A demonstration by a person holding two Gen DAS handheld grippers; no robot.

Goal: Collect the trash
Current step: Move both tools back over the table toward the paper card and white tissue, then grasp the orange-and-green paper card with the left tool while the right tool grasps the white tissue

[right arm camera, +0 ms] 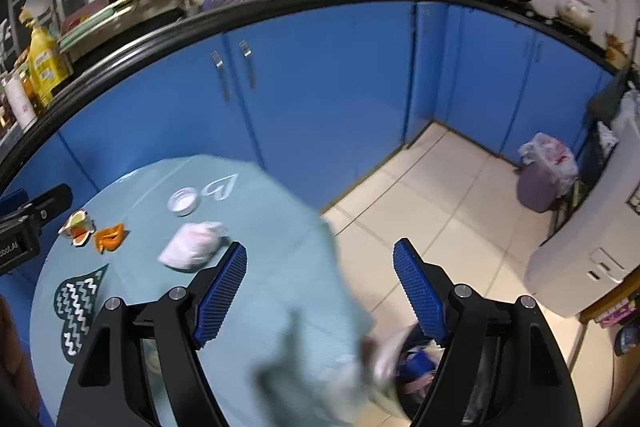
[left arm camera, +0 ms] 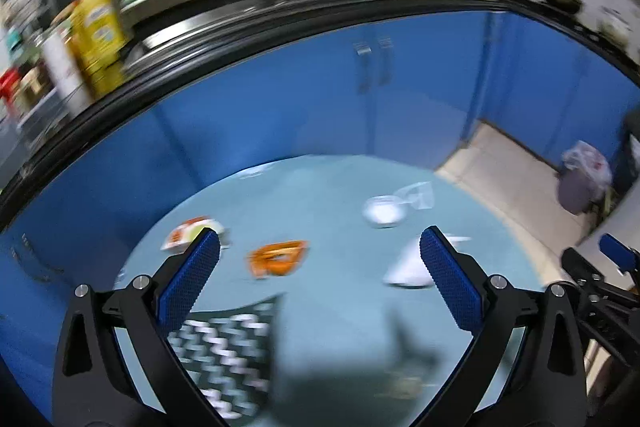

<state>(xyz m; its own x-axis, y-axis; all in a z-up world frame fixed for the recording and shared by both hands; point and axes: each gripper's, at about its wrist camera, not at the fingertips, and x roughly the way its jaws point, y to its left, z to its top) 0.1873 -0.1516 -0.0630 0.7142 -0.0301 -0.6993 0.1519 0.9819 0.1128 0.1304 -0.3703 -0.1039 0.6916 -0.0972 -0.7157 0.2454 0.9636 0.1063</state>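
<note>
A round table with a teal cloth (left arm camera: 320, 307) (right arm camera: 260, 267) holds trash: an orange wrapper (left arm camera: 277, 259) (right arm camera: 109, 236), an orange-and-white wrapper (left arm camera: 191, 231) (right arm camera: 77, 223), a white crumpled bag (left arm camera: 408, 265) (right arm camera: 192, 247) and a small clear round container (left arm camera: 383, 211) (right arm camera: 184, 201). My left gripper (left arm camera: 320, 277) is open and empty above the table, between the orange wrapper and the white bag. My right gripper (right arm camera: 320, 291) is open and empty over the table's right edge, above a dark bin (right arm camera: 416, 371) with trash in it on the floor.
A dark zigzag-patterned mat (left arm camera: 228, 351) (right arm camera: 78, 303) lies on the cloth. Blue cabinets (right arm camera: 320, 87) curve behind the table under a cluttered black counter. A grey bin with a plastic bag (right arm camera: 544, 179) stands on the tiled floor. A white appliance (right arm camera: 580, 247) stands at right.
</note>
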